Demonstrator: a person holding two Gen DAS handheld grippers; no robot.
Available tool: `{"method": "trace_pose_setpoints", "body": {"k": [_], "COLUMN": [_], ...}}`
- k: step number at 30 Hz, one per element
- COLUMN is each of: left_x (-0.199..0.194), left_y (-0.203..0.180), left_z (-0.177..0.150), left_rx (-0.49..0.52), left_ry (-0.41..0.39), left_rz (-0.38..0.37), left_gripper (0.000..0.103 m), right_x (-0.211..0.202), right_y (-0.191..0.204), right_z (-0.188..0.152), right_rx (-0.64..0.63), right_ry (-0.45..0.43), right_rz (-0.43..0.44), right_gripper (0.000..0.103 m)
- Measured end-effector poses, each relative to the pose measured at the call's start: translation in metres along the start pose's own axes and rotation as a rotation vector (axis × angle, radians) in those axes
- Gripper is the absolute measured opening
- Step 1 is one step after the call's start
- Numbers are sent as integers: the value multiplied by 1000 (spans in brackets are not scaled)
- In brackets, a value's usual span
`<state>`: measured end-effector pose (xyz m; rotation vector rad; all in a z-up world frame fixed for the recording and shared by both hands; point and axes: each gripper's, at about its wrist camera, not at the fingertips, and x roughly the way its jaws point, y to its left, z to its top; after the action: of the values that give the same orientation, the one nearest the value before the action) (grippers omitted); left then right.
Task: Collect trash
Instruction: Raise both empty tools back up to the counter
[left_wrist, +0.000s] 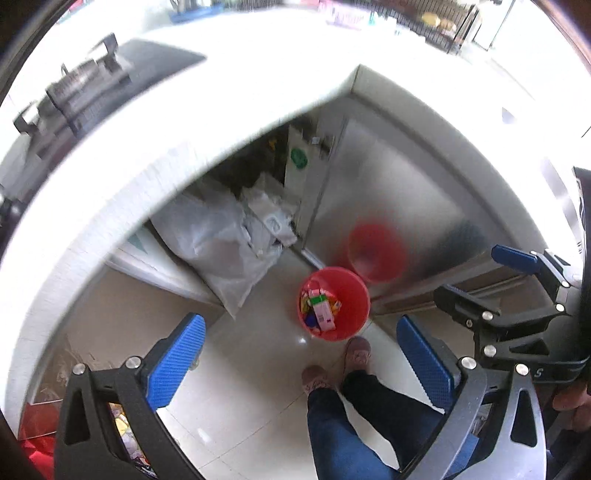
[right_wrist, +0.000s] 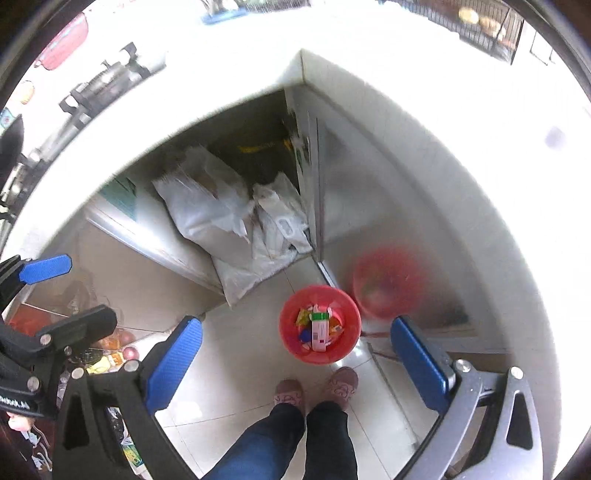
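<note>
Glossy red plastic bucket (right_wrist: 320, 325), glossy floor tiles (right_wrist: 229, 369)

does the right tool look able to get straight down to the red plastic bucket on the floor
Probably yes. The right tool is open and empty, and the red plastic bucket sits uncovered on the floor tiles directly below, nothing between them. The person's shoes stand just beside it.

Both grippers point steeply down at the floor, the left gripper (left_wrist: 301, 363) and the right gripper (right_wrist: 295, 363) each with blue pads spread wide and nothing between them, side by side, while the person's legs (right_wrist: 295, 439) and two feet (right_wrist: 317, 387) stand below.
</note>
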<state>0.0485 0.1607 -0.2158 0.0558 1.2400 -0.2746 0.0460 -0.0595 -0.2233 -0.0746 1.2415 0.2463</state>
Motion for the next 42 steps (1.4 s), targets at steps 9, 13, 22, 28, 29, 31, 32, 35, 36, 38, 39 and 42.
{"method": "trace_pose_setpoints", "body": {"k": [9, 13, 22, 28, 29, 31, 32, 35, 36, 38, 39, 42], "left_x": [-80, -103, -117, -115, -113, -114, -113, -106, -104, -100, -97, -88], "left_y": [-25, -33, -51, -61, -61, -63, -64, -64, -64, -63, -62, -56], "left_z": [48, 76, 148, 185, 192, 203, 209, 226, 232, 246, 253, 276], "left_rx": [65, 80, 116, 119, 117, 112, 108, 109, 114, 123, 128, 157], "left_ry": [-142, -194, -251, -270, -271, -283, -284, -273, -273, -275, -273, -265], "left_rz": [4, 8, 31, 56, 60, 65, 66, 57, 60, 66, 68, 53], "left_gripper": [103, 103, 103, 103, 103, 103, 103, 103, 103, 103, 103, 103], "right_x": [-82, -107, -132, -131, -130, -129, -128, -128, -127, -123, -121, -112], "right_y": [-5, -14, -45, -64, -66, -71, -73, -78, -80, -85, -85, -90], "right_z": [34, 54, 110, 149, 155, 166, 171, 187, 193, 201, 206, 223], "right_rx": [-11, -7, 8, -27, -30, -37, -45, -59, -54, -47, -45, -33], "right_ry": [-131, -192, -248, -267, -263, -259, -263, -271, -275, -276, -274, -270], "right_rz": [-9, -26, -21, -4, 1, 14, 18, 5, 8, 10, 8, 5], "right_gripper": [102, 102, 102, 102, 102, 102, 102, 102, 102, 102, 102, 102]}}
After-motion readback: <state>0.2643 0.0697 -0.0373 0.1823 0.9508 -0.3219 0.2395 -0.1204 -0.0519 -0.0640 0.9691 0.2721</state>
